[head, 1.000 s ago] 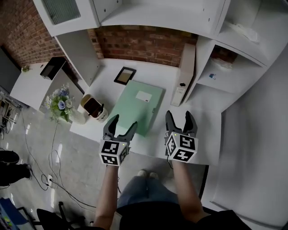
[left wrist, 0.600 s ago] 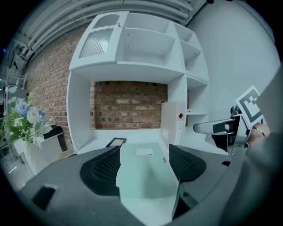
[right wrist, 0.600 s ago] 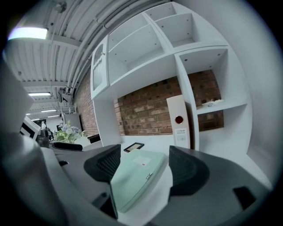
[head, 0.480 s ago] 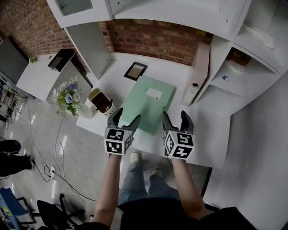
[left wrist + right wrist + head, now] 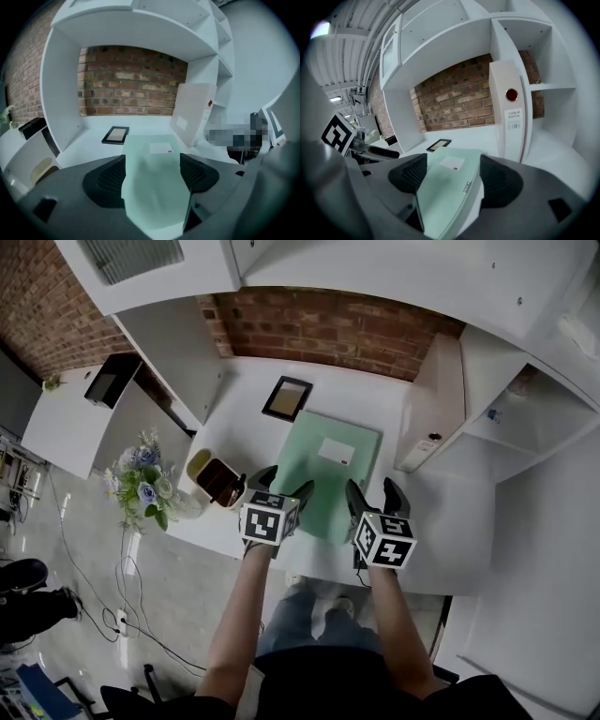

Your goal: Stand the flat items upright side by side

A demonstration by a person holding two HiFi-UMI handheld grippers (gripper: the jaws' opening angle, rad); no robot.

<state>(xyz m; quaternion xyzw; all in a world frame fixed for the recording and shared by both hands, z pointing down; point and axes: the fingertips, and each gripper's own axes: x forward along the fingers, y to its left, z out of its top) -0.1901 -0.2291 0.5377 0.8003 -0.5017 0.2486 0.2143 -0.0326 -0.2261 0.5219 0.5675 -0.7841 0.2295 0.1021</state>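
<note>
A pale green folder [image 5: 323, 470] lies flat on the white desk [image 5: 427, 521], a white label near its far end. A white binder [image 5: 433, 409] stands upright against the shelf divider at the right. My left gripper [image 5: 283, 489] hovers open at the folder's near left corner. My right gripper [image 5: 375, 495] is open at its near right corner. In the left gripper view the folder [image 5: 152, 183] runs out between the spread jaws of the gripper [image 5: 152, 164]. The right gripper view shows the same: folder [image 5: 450, 187] between the wide jaws of the gripper [image 5: 454, 171], binder [image 5: 511, 112] upright beyond.
A small black picture frame [image 5: 286, 397] lies flat behind the folder. A round bin [image 5: 220, 482] and a bunch of flowers [image 5: 141, 479] sit off the desk's left edge. Brick wall [image 5: 328, 329] and white shelving [image 5: 525, 418] close the back and right.
Both grippers have moved forward to the folder's near edge and closer together. The head camera has shifted. The folder, binder and frame have not moved.
</note>
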